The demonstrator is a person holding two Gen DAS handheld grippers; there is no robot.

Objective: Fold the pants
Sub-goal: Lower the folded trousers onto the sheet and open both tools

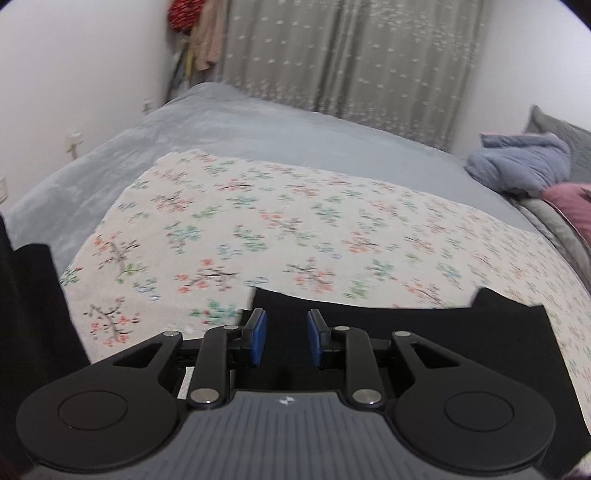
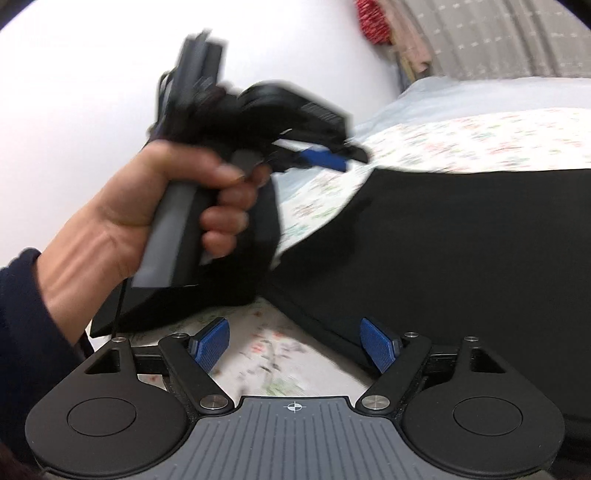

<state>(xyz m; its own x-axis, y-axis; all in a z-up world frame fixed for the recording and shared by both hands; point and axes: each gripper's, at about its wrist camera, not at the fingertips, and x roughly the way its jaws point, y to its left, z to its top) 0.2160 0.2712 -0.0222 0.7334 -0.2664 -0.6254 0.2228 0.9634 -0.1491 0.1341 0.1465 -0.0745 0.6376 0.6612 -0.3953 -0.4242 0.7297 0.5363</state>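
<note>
right wrist view alone shows the left hand [image 2: 177, 192]; both grippers' jaws apart over black pants [image 1: 424, 332].

Soft, even indoor light; motion blur smears both views, with fisheye bending and dark corners.

A floral sheet [image 1: 280, 229] covers the near part of the grey-blue bedspread [image 1: 258, 125]. At twelve o'clock hang patterned grey curtains [image 1: 351, 55]. At eleven, clothes on the wall [image 1: 199, 33]. At three, a bluish padded jacket [image 1: 517, 162] sits beside a pink pillow [image 1: 569, 203].
</note>
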